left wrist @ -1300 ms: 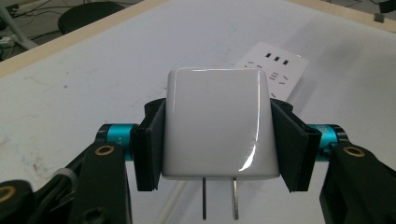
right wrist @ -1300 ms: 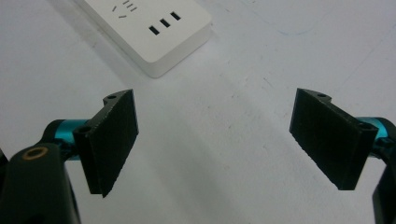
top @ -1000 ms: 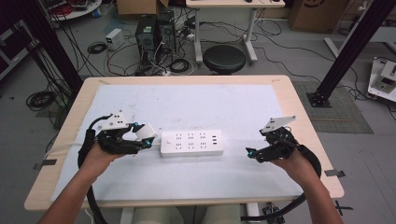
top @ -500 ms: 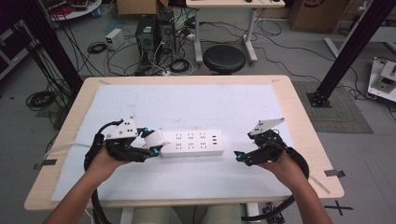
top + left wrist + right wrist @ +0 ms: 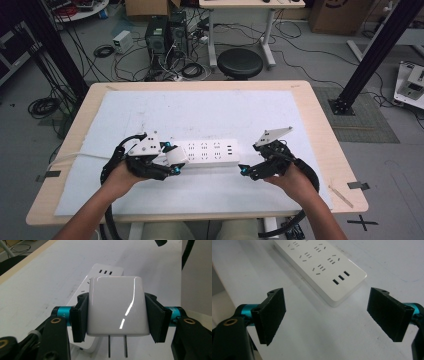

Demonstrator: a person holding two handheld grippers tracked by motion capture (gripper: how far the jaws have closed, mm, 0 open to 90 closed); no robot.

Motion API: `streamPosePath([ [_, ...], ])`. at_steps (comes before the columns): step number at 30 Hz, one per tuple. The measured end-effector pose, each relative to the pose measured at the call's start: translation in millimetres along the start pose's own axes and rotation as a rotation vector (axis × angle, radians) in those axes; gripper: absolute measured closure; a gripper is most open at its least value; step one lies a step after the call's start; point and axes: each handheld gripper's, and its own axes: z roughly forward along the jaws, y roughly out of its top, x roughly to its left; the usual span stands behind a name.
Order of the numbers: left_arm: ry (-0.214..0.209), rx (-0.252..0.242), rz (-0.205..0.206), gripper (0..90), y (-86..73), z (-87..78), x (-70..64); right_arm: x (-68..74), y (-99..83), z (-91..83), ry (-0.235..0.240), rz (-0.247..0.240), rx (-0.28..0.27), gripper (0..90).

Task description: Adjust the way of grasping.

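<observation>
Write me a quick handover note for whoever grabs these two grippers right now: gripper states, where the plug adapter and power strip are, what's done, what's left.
Left gripper: shut on the white plug adapter, prongs pointing down, held over the left end of the power strip.
Right gripper: open, holding nothing, just off the strip's right end, the end with three small slots.
Power strip: flat on the white mat, mid-table.
Done: adapter picked up and brought to the strip.
Left: likely steady the strip with the right gripper, line the prongs up with a socket, press in, release.

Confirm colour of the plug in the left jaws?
Glossy white plug, dark prongs; clearest in the left gripper view.
</observation>
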Motion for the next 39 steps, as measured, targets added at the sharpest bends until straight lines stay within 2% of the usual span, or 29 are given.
streamPosePath([
  [1,-0.01,0.005,0.017,42.4,2.0,4.3,-2.9,0.0,0.0,0.0,0.0,0.0,0.0,15.6],
  [6,-0.022,0.003,0.045,42.4,5.1,13.8,-9.8,5.8,4.4,1.0,0.065,0.029,-0.037,15.6],
  [12,-0.028,0.011,0.078,42.4,7.0,21.5,-13.6,10.2,7.9,1.7,0.118,0.053,-0.068,15.7],
  [15,-0.034,-0.002,0.102,42.5,7.8,26.2,-16.2,12.3,10.5,3.4,0.183,0.097,-0.1,15.6],
  [20,-0.058,-0.009,0.127,42.5,8.0,34.2,-17.4,15.3,14.1,7.0,0.219,0.123,-0.096,15.7],
  [29,-0.104,-0.079,0.174,42.5,7.5,46.9,-15.7,20.5,21.7,11.8,0.302,0.187,-0.101,16.0],
  [36,-0.116,-0.103,0.186,42.5,6.9,54.5,-15.1,18.1,24.1,15.2,0.354,0.243,-0.102,16.0],
  [39,-0.121,-0.114,0.189,42.4,7.6,58.0,-16.4,19.4,25.2,17.4,0.358,0.256,-0.085,16.0],
])
